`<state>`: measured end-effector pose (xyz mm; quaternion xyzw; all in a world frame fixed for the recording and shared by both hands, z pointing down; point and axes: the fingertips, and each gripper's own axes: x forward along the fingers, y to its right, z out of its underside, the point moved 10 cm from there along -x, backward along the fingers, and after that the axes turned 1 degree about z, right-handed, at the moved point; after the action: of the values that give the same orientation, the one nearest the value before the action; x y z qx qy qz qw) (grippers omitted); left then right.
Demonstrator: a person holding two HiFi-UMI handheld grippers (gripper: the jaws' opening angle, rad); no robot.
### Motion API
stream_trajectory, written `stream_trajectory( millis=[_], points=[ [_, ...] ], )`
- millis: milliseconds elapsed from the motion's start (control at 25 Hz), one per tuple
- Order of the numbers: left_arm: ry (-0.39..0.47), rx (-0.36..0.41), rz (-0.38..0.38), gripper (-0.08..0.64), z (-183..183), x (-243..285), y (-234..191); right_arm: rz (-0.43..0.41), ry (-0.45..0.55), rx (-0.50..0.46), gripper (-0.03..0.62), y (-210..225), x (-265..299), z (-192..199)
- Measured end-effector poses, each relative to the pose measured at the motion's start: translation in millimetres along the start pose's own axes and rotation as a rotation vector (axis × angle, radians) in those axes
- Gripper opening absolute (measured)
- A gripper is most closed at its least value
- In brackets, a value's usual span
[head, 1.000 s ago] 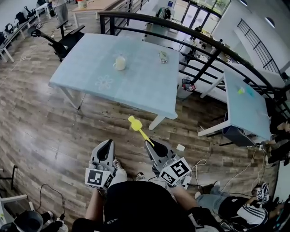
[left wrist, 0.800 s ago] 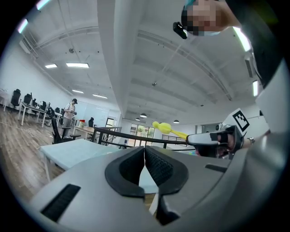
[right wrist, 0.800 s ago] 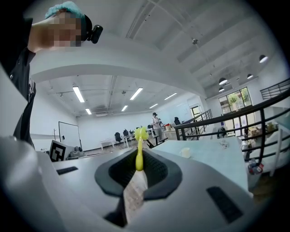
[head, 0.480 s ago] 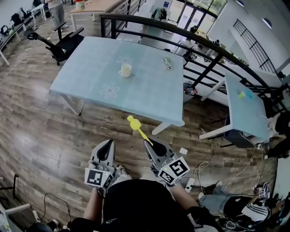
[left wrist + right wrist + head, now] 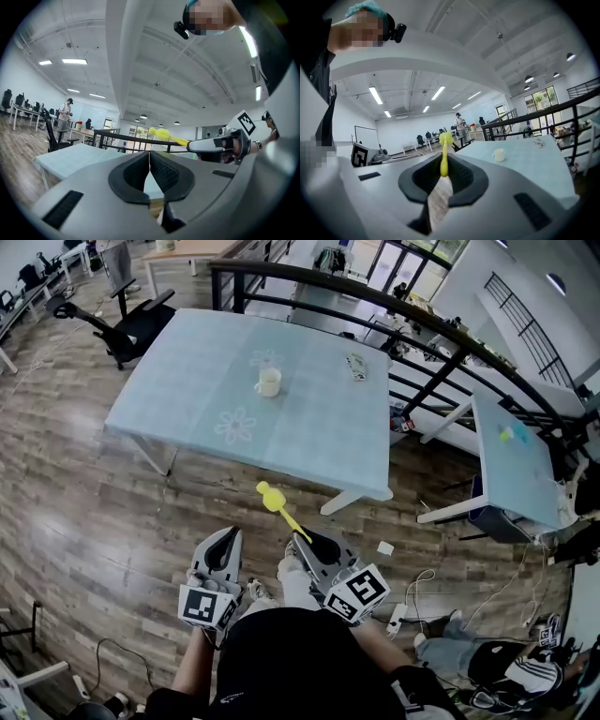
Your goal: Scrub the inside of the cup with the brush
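Brush (image 5: 444, 157) sits clamped in right hand-held gripper (image 5: 307, 540); left hand-held gripper (image 5: 225, 538) closed empty, cup (image 5: 269, 382) on table (image 5: 187, 390)

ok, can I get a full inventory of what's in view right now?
cup: one, cream-white, upright on the near table
near table: one, light blue with flower prints, ahead of the person
small flat item: one, patterned, far right part of the near table; too small to name
second table: one, light blue, off to the right
office chair: one, black, left of the near table
railing: one, black, beyond the near table
brush: one, yellow, handle clamped in the right gripper, head pointing toward the near table
left gripper: one, grey, jaws shut, nothing between them
right gripper: one, grey, jaws shut on the brush handle
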<state>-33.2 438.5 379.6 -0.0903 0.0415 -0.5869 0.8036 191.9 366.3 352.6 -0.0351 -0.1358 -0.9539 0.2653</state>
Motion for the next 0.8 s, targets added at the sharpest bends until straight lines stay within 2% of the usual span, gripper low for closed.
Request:
stream_trajectory(
  millis=[480, 800],
  points=[
    [-0.006, 0.002, -0.065, 0.015, -2.4, 32.2, -39.6, -0.071, -0.025, 0.005, 0.038, 41.2, 66.2, -10.6],
    [-0.006, 0.031, -0.075, 0.014, -18.1, 94.2, -60.2, -0.098, -0.032, 0.016, 0.038, 99.2, 110.9, -30.8]
  ],
)
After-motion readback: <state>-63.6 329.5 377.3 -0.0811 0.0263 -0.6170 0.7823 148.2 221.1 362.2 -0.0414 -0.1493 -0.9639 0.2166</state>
